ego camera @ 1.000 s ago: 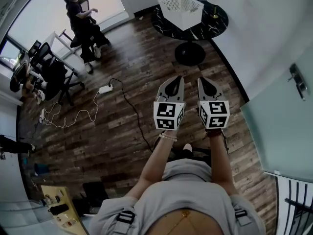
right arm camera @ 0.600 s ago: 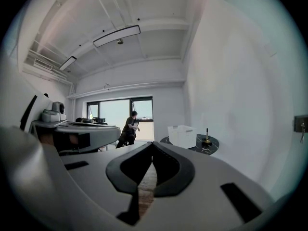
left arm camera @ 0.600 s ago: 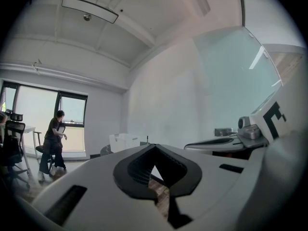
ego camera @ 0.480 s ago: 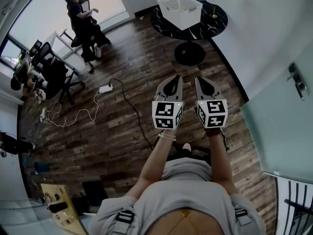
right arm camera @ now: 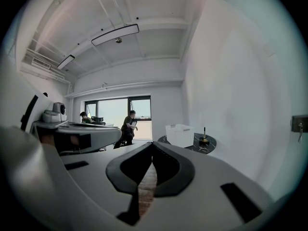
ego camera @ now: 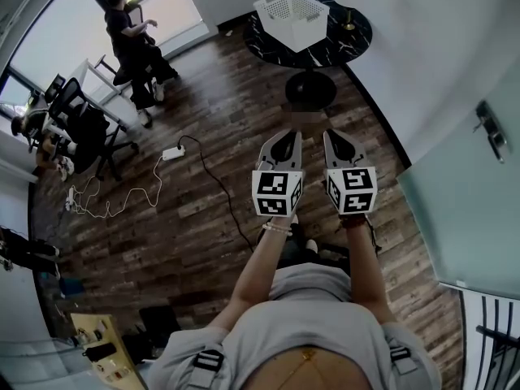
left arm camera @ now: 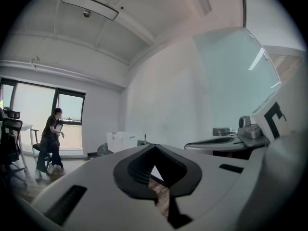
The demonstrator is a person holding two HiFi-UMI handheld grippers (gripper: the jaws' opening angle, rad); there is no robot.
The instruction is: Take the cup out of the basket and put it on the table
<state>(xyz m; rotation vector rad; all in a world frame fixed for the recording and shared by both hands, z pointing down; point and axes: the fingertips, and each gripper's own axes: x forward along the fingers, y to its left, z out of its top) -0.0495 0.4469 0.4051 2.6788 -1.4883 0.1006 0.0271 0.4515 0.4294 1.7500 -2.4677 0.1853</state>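
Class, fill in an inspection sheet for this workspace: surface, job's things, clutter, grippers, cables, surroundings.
Surface: round black marbled table, far ahead of the person.
Job's things: white perforated plastic basket on the table; no cup visible from here.
Clutter: small brass-coloured object with an upright stem beside the basket.
Grippers: left gripper and right gripper side by side, fingers shut, empty, well short of the table.
Cables: white power strip with trailing cables on the dark wooden plank floor.
Surroundings: second person beside black office chairs; pale glass door at right.
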